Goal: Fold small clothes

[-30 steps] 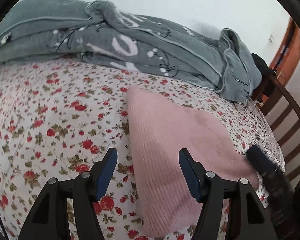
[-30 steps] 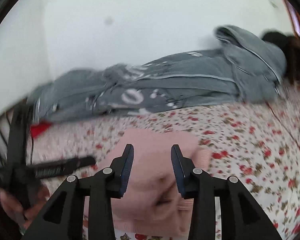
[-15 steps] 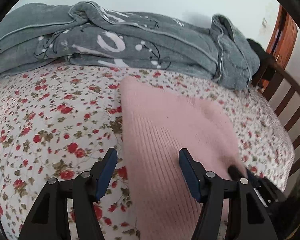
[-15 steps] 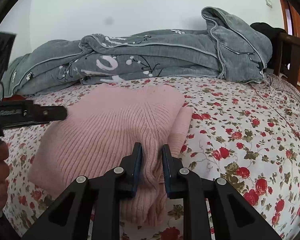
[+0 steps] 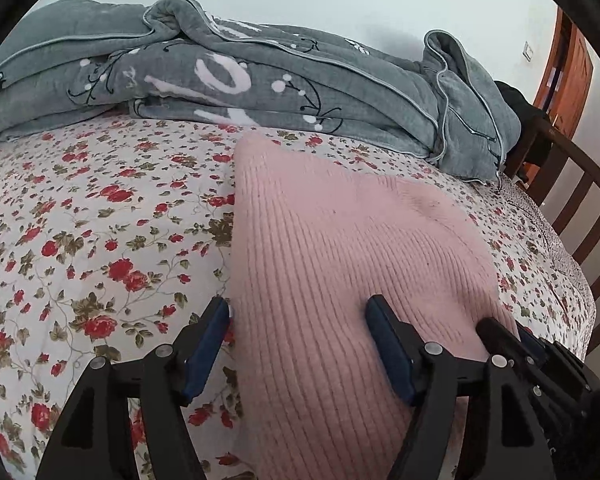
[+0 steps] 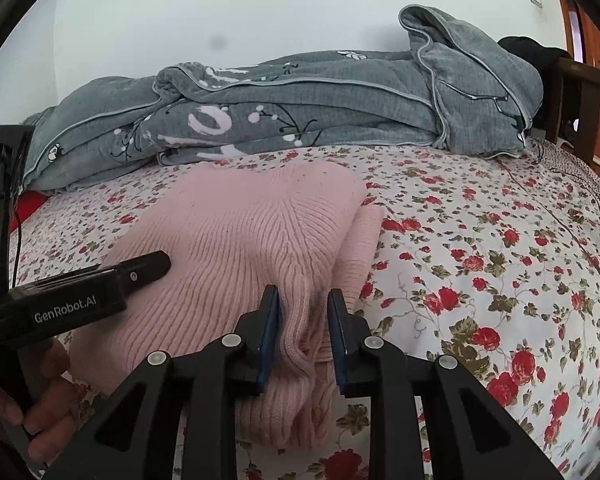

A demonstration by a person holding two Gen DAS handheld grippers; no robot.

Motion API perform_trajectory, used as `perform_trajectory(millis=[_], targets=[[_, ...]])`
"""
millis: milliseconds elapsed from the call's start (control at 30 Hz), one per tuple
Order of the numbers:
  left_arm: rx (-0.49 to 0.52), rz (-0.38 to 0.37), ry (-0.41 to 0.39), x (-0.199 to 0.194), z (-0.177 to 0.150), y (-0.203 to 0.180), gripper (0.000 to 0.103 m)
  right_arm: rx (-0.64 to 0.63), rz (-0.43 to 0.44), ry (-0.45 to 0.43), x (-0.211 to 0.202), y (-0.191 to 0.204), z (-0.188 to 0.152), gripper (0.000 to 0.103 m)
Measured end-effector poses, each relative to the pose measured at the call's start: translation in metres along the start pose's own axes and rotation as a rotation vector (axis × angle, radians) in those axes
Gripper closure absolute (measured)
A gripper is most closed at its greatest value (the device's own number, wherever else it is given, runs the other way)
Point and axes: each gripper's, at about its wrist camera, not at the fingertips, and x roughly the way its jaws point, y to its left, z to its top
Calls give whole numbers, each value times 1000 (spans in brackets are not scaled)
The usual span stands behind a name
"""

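Observation:
A pink ribbed knit sweater (image 5: 340, 264) lies folded on the floral bedsheet (image 5: 80, 240); it also shows in the right wrist view (image 6: 236, 248). My left gripper (image 5: 300, 320) is open, its jaws wide apart over the sweater's near left edge. My right gripper (image 6: 303, 304) is shut on a bunched fold at the sweater's near right corner. The left gripper's body (image 6: 100, 284) shows at the left of the right wrist view, held by a hand. The right gripper's body (image 5: 532, 356) shows at the lower right of the left wrist view.
A rumpled grey blanket (image 5: 260, 80) lies along the wall at the back of the bed, also seen in the right wrist view (image 6: 300, 108). A wooden slatted bed rail (image 5: 580, 216) stands at the right. A red item (image 6: 30, 204) peeks out at the far left.
My right gripper closed on the sweater's corner fold about half a second ago and has kept hold since. My left gripper moved forward over the sweater and stayed open.

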Motion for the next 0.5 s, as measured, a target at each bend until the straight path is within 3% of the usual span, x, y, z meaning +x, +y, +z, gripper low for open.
perform_trajectory(millis=[500], targets=[[-6,-30,-7,-3,-7,5,30,-3,32,7,-2,-10,-4,72]])
